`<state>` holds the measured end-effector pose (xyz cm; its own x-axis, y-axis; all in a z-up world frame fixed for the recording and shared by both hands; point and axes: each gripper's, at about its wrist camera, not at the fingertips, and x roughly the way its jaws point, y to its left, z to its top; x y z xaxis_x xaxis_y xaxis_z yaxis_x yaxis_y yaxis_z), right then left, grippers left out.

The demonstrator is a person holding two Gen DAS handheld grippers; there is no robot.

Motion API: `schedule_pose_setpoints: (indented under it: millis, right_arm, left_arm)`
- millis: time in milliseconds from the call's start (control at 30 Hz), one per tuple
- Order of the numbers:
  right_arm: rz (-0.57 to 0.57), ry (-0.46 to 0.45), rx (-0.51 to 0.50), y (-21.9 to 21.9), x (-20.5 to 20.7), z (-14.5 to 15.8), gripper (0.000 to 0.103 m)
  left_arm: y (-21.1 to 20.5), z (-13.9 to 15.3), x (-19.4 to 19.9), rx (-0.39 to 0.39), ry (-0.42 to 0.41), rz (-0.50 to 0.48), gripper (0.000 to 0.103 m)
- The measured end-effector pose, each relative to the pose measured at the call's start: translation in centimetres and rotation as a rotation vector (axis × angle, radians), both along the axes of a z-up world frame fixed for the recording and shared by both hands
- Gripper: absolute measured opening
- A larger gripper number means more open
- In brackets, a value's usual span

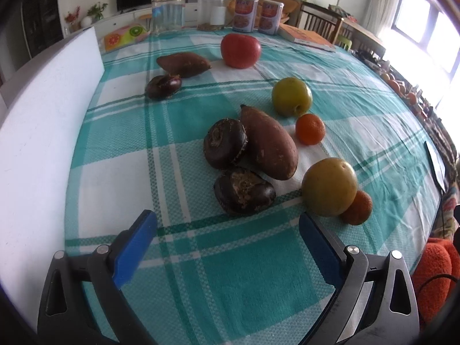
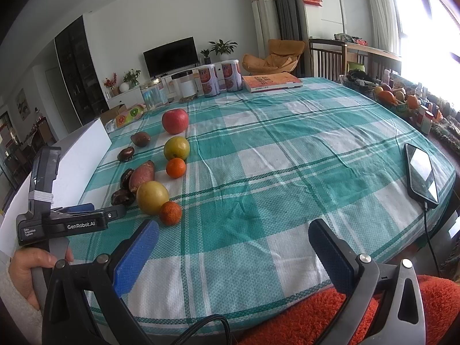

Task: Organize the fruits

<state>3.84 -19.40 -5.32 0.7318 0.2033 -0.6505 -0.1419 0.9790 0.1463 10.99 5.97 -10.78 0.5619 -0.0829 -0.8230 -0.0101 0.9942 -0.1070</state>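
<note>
Our left gripper hangs spread wide over the checked tablecloth, nothing between its blue pads. Our right gripper is also spread and empty above the cloth's near edge. The fruit lies on the cloth ahead of the left gripper. Farthest sits a red apple. Nearer come two yellow-green apples, each with a small orange just beside it. Two brown sweet potatoes and three dark chestnuts lie to their left. A phone rests well apart at the right.
</note>
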Motion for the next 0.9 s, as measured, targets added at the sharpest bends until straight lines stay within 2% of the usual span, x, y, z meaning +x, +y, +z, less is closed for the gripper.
schedule_pose_setpoints:
  millis: [167,267,367,467,633,733,767,867,900]
  right_arm:
    - [-0.004,0.02,0.02,-0.3,0.3,-0.3,0.103]
    - [0.006,0.047,0.028,-0.3,0.7,-0.7,0.103]
    - [0.081,0.119,0.053,0.3,2.1,-1.3,0.103]
    - [0.236,0.194,0.065,2.7,4.5,-1.6,0.103]
    - [0.497,0.266,-0.077,10.6,9.3,-2.1,0.103]
    - [0.571,0.345,-0.192,14.8,12.0,-3.7,0.102]
    - [0.591,0.374,-0.217,15.6,12.6,-4.2,0.096]
    - [0.592,0.435,-0.3,16.9,13.5,-5.3,0.05]
    - [0.592,0.436,-0.3,16.9,13.6,-5.3,0.05]
  left_arm:
    - [-0.3,-0.1,1.0,0.017,-0.04,-0.026,0.097]
    - [-0.3,-0.5,1.1,-0.003,-0.026,-0.044,0.047]
    - [-0.2,-0.6,0.5,-0.013,-0.035,-0.04,0.047]
    - [0.4,0.2,-1.2,-0.057,-0.042,-0.028,0.047]
    - [1.7,2.8,-4.4,-0.126,-0.055,-0.013,0.047]
    - [2.3,4.9,-6.3,-0.146,-0.094,-0.007,0.047]
    - [2.5,5.6,-6.9,-0.151,-0.11,-0.004,0.047]
    - [3.3,7.4,-8.5,-0.161,-0.148,0.008,0.047]
    - [3.7,7.9,-8.9,-0.167,-0.155,0.014,0.047]
